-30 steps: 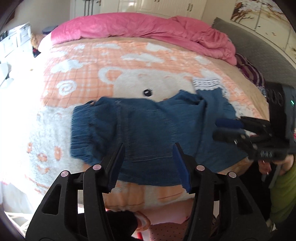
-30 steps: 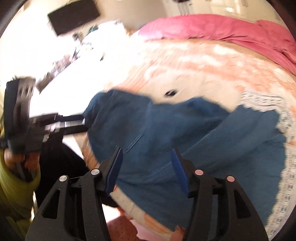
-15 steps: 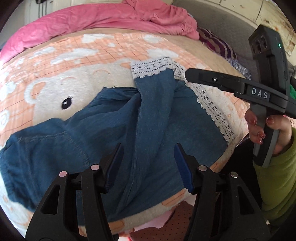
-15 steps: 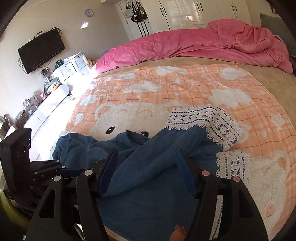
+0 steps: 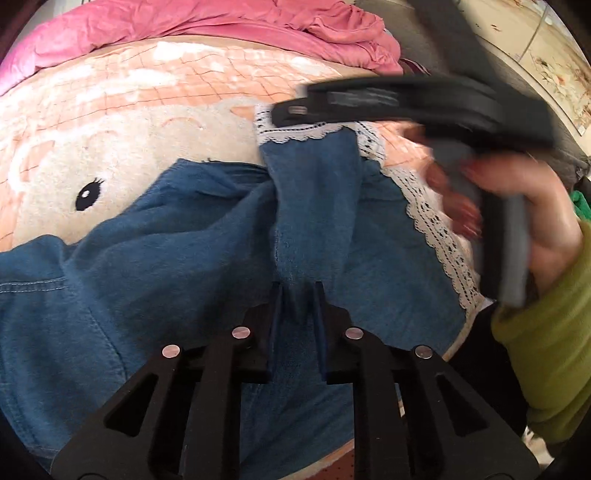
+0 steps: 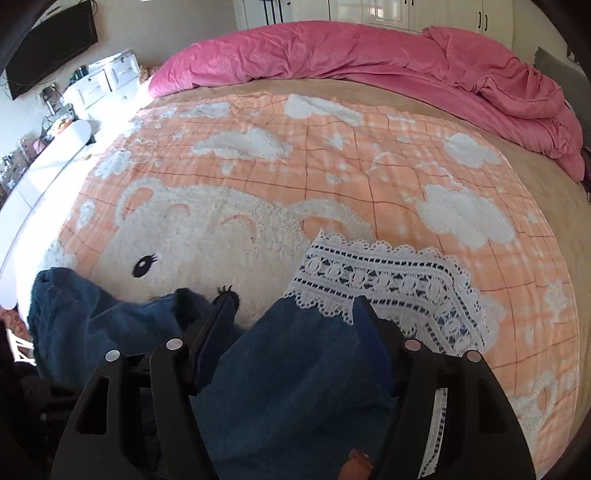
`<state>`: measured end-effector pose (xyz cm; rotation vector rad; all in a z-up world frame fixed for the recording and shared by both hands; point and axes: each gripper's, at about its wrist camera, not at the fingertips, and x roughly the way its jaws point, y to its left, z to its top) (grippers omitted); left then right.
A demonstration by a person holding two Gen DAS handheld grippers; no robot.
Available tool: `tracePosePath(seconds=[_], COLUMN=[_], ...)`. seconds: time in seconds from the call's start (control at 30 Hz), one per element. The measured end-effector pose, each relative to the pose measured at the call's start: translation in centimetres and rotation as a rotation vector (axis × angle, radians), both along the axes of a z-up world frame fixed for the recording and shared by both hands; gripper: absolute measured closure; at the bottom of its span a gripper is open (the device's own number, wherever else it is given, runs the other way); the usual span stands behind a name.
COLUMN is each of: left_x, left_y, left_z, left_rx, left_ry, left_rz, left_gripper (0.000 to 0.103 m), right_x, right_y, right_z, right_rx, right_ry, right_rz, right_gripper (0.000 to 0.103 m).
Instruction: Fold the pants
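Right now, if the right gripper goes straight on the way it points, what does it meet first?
Most likely the blue pants leg lying between its open fingers, near the white lace hem. The right gripper is not touching it yet, as far as depth shows.

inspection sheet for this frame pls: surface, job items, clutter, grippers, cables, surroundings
Surface: bed with bear blanket.
Job's things: denim pants with lace hem, crumpled at near edge.
Clutter: pink duvet bunched at far side.
Grippers: left gripper closing on a denim fold between its jaws; right gripper open, straddling a pant leg.
Cables: nothing seen.
Surroundings: TV, white drawers, wardrobe, person's green sleeve.
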<state>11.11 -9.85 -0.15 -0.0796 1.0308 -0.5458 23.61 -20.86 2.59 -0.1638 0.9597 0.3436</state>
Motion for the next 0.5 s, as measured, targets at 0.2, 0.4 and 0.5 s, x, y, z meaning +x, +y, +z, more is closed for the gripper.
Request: tracePosePath(seconds=[0.2,0.4,0.5], left_x=[-0.4,-0.1,-0.1], left_y=[-0.8,-0.8,0.0], left_z=[0.2,0.1,-0.4], left_rx=[0.006,0.005,0.001], left_ry=[-0.022,-0.022,-0.015], left_rz=[-0.029,-0.018,-0.004], left_gripper=[0.094,0.094,0.094], right_x=[4.5,7.5,7.3], right_y=[1.5,1.6,0.6], right_z=[-1.9,-4.6,-4.2], right_rx=[-0.090,-0.113,-0.078], right_ry=[0.046,0.124,0.090], right_rz=[-0.059,-0.126,-0.121], right_gripper=[0.038,0.051,0.085])
